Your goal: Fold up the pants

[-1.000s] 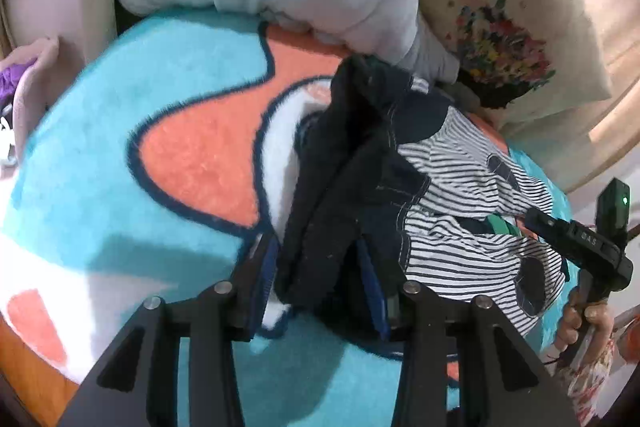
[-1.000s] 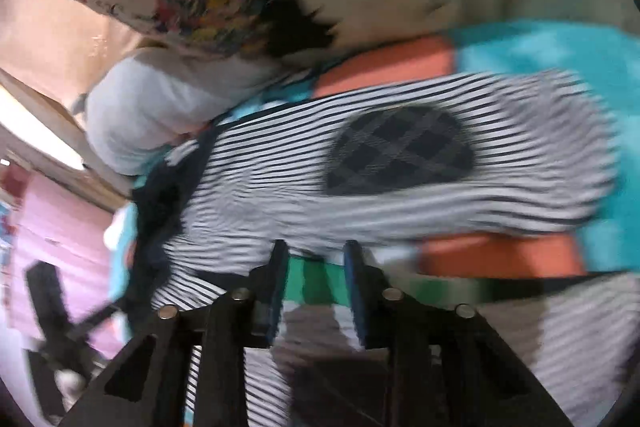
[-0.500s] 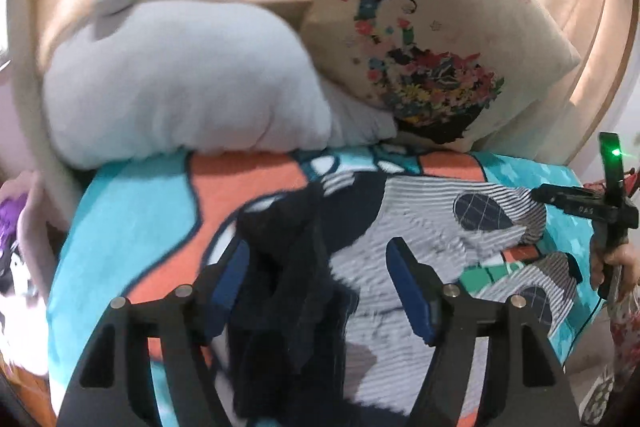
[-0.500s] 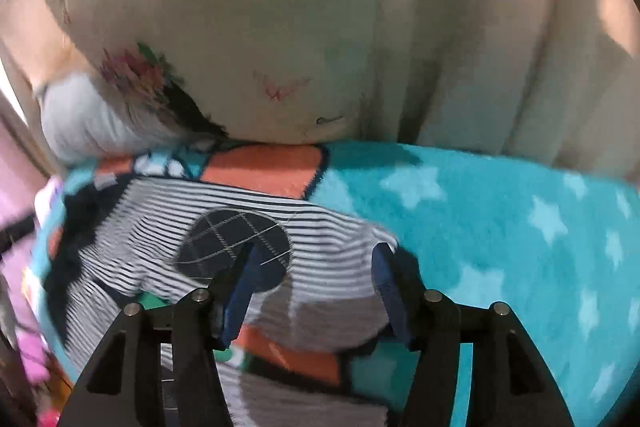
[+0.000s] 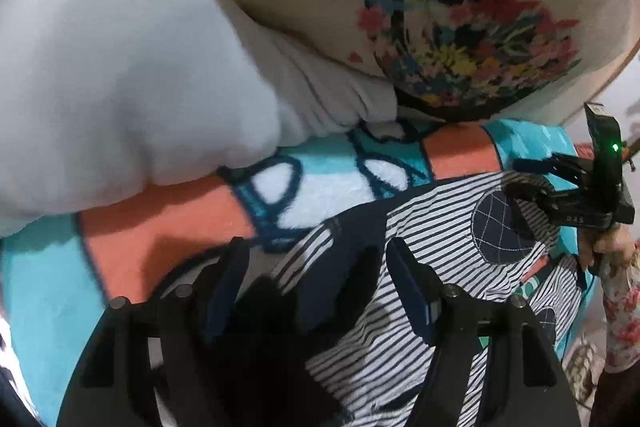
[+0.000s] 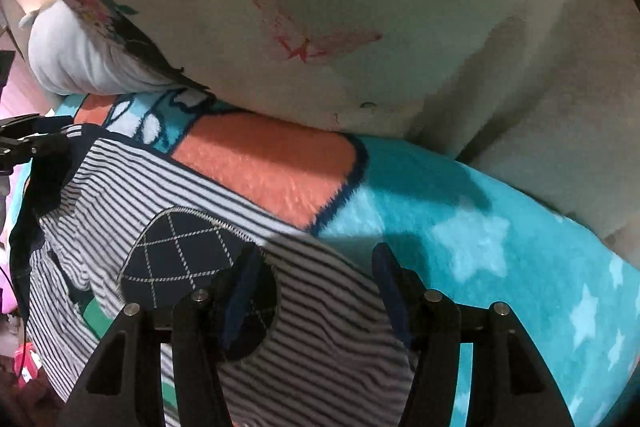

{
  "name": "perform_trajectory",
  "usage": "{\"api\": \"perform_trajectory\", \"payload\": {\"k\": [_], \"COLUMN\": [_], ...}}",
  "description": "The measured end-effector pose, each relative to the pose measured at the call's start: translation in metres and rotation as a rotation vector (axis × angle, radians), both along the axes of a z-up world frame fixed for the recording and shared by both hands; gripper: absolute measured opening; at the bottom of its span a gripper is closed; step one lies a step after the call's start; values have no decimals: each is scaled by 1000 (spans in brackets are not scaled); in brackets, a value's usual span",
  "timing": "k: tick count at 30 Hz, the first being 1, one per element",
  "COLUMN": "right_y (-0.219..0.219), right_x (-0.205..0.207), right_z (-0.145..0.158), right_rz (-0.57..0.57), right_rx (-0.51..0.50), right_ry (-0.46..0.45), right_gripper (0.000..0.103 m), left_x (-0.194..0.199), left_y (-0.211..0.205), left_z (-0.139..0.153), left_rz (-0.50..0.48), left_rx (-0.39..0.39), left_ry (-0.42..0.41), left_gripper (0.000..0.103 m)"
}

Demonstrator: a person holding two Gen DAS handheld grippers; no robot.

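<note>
On the fleecy turquoise blanket with coral patches and pale stars (image 6: 460,203) lie the navy-and-white striped pants with dark checked oval knee patches (image 6: 120,203), spread flat with one layer folded over another, a strip of green showing between the striped layers at the near edge. In the left wrist view the left gripper (image 5: 316,259) hovers low over the dark navy waistband end of the pants (image 5: 448,259), its blue-padded jaws spread wide with nothing between them but the cloth lying beneath. In the right wrist view the right gripper (image 6: 316,263) hangs over the rounded leg end of the pants, just past a checked patch; its jaws are likewise spread wide and hold nothing. The right gripper also appears at the far right of the left wrist view (image 5: 568,187), with a green light on its body and a hand beneath it. Behind the pants a plump pale grey cushion (image 5: 112,59) rests on the blanket (image 5: 44,299), and beside it leans a cream cushion embroidered with flowers and a pink butterfly (image 6: 320,39).
</note>
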State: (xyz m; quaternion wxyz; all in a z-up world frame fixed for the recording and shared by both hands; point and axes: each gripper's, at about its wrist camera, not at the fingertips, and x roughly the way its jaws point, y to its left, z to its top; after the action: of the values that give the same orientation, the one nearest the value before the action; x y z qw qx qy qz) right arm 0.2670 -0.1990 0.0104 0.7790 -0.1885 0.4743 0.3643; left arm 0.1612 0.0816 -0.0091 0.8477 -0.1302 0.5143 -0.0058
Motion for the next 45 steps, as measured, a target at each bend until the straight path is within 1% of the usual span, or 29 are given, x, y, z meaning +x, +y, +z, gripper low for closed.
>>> {"api": "perform_trajectory", "payload": {"k": [2, 3, 4, 5, 6, 7, 8, 9, 10, 13, 15, 17, 21, 23, 26, 27, 32, 36, 38, 40, 43, 45], "right_y": [5, 7, 8, 9, 9, 9, 9, 10, 10, 8, 3, -7, -44, -56, -81, -78, -102, -115, -119, -122, -123, -122], "right_x": [1, 0, -4, -6, -9, -12, -16, -19, -22, -34, -44, -55, -82, -98, -125, -132, -178, -205, -213, -217, -219, -220], "right_z": [-5, -8, -8, -8, -8, -7, -5, -4, -2, 9, 22, 36, 71, 81, 87, 83, 65, 41, 30, 21, 12, 5], "right_rz": [12, 24, 29, 33, 39, 45, 53, 63, 69, 63, 55, 43, 21, 20, 17, 17, -7, -33, -50, -68, -83, -92], "right_rx": [-17, -22, -22, -20, -15, -9, -4, 7, 16, 27, 52, 86, 185, 213, 256, 266, 314, 321, 319, 338, 355, 354], "right_ry": [8, 10, -7, -16, -16, -20, -20, -8, 6, -33, -59, -91, -137, -153, -168, -167, -144, -105, -96, -69, -47, -32], "right_gripper": [62, 64, 64, 63, 56, 45, 21, 6, 6, 6, 6, 6, 6, 6, 6, 6, 6, 6, 6, 6, 6, 6], "left_x": [4, 6, 7, 7, 7, 7, 7, 6, 2, -11, -25, -42, -86, -102, -133, -142, -189, -214, -221, -226, -227, -227], "left_y": [-2, -4, -5, -7, -9, -12, -12, -13, -14, -17, -20, -24, -39, -45, -52, -57, -75, -80, -82, -84, -85, -85], "left_z": [-5, -9, -12, -14, -17, -22, -24, -22, -19, -1, 15, 30, 65, 74, 82, 81, 62, 41, 27, 14, -6, -14], "left_rz": [-21, -34, -32, -32, -32, -24, -17, -11, -1, 22, 37, 41, 17, 1, -13, -18, -17, -2, 8, 22, 42, 40], "left_rx": [-16, -24, -13, -2, 11, 37, 52, 59, 67, 71, 100, 107, 139, 147, 150, 153, 196, 171, 176, 199, 261, 254], "left_ry": [11, 25, 40, 54, 71, 102, 120, 108, 98, 50, 12, -33, -146, -182, -218, -229, -261, -242, -225, -212, -178, -161], "left_gripper": [70, 70, 70, 63, 37, 20, 7, 7, 7, 6, 6, 6, 6, 6, 6, 6, 7, 7, 8, 11, 17, 19]}}
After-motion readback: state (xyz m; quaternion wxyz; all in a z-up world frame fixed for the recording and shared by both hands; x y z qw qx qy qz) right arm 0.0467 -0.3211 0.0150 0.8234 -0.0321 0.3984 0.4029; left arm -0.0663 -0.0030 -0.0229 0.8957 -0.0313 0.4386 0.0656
